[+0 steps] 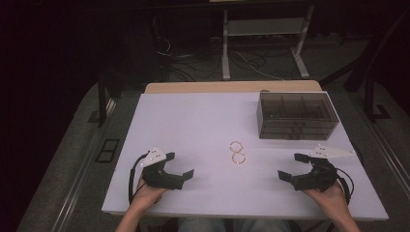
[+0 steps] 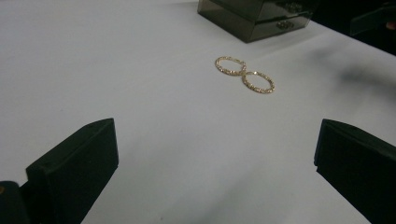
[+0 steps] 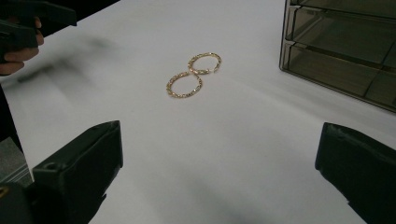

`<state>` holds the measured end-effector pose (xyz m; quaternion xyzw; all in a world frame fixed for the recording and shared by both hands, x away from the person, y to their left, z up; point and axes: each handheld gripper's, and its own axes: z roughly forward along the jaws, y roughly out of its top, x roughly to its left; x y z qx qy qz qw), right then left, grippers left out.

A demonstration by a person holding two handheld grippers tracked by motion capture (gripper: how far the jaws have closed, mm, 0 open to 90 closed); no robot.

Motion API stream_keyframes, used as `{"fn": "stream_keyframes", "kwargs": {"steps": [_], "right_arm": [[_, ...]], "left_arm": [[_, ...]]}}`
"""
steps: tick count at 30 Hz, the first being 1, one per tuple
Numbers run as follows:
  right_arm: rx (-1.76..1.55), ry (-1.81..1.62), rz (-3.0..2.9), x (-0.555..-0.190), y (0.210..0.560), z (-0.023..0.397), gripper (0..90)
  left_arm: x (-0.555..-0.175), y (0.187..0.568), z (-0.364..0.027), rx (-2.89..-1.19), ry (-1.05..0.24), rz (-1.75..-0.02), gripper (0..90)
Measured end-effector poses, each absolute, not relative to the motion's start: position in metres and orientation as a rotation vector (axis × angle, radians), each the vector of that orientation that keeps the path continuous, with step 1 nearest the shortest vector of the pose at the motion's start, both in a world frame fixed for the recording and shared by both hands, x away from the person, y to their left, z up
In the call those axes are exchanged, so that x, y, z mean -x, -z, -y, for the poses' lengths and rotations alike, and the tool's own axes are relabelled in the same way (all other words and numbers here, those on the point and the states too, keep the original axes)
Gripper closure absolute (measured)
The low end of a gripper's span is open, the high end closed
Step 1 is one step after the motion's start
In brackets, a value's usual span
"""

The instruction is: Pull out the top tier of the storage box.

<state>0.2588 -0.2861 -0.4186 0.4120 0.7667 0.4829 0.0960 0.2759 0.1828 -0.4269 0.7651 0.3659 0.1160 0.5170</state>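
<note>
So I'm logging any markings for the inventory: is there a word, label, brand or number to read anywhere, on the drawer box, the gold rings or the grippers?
None can be read: the smoky drawer box, the two gold rings, the white table, the left gripper and the right gripper carry no visible text.

Both forearms come in from the near edge, each hand wrapped around a gripper low over the table; the left gripper (image 1: 179, 166) and the right gripper (image 1: 291, 166) point inward toward each other, jaws spread wide, nothing between them
</note>
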Motion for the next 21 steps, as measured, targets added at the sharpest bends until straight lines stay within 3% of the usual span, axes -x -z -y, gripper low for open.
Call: {"fn": "stream_keyframes", "kwargs": {"steps": [21], "right_arm": [[-1.267, -1.429, -2.254, -0.268, 0.408, 0.294, 0.3]], "left_arm": [[-0.276, 0.427, -0.185, -1.808, -0.269, -0.889, 0.0]]}}
